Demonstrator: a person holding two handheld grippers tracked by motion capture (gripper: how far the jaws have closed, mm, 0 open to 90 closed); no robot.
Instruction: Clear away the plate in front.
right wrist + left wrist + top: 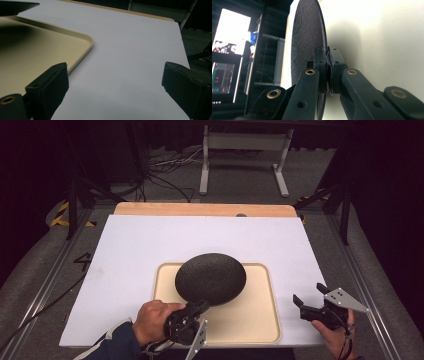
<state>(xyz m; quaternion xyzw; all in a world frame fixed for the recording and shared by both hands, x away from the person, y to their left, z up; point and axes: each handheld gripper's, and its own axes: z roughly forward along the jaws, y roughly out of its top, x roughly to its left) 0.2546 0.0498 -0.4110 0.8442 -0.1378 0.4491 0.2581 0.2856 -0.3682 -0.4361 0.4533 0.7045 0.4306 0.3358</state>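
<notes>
A black round textured plate (210, 278) hangs over the cream tray (260, 320), held up off it. My left gripper (201, 306) is shut on the plate's near rim. In the left gripper view the plate (308, 37) stands edge-on with its rim pinched between the two pads, my left gripper (328, 67) clamping it. My right gripper (307, 296) is open over the white sheet to the right of the tray, nothing between its jaws. In the right gripper view the tray's corner (85, 40) lies left of my right gripper (115, 82), and the plate's dark edge (15, 6) shows at the top left.
The white sheet (150, 245) covers a wooden table whose bare far edge (200, 210) shows. A metal frame (245, 155) and cables lie on the floor beyond. Rails run along both sides of the table. A lit monitor (229, 50) shows in the left gripper view.
</notes>
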